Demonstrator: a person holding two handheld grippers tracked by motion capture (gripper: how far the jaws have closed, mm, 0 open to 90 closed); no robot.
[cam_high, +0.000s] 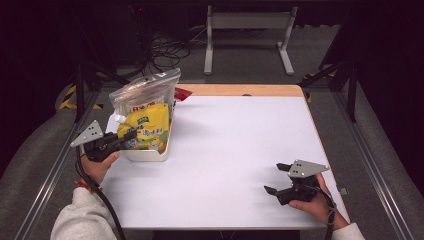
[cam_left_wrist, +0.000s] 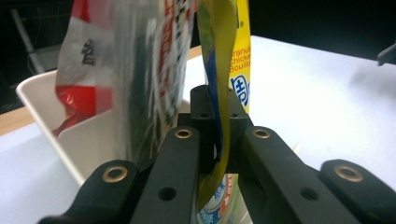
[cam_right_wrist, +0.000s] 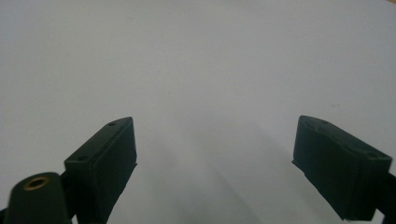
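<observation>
Yellow and glossy, the bouillon pouch (cam_high: 146, 131) stands upright in the white bin (cam_high: 150, 155) at the left edge of the table (cam_high: 235, 150), its printed face turned toward the middle of the tabletop. In the left gripper view the pouch's thin edge (cam_left_wrist: 223, 93) runs straight up between the two black jaws, which are pressed together on it so that the foil creases where they pinch. The left gripper (cam_high: 128, 137) comes in level from the left side of the bin, its grey three-cornered plate just outside the bin's wall and the person's left hand (cam_high: 99, 165) under it.

Behind the pouch in the same bin stands a clear plastic bag (cam_high: 145, 92) with red and white print; it rises higher than the pouch and leans slightly back. In the left gripper view this bag (cam_left_wrist: 130, 70) is just beside the pouch, to the left of it, with the bin's pale wall (cam_left_wrist: 70, 140) below.

Well apart from all this, the right gripper (cam_high: 281, 179) rests low over the bare white tabletop near the front right corner, held by the right hand (cam_high: 312, 202). Its jaws stand wide apart with nothing between them, and the right gripper view shows plain table surface (cam_right_wrist: 210, 70) in the gap
</observation>
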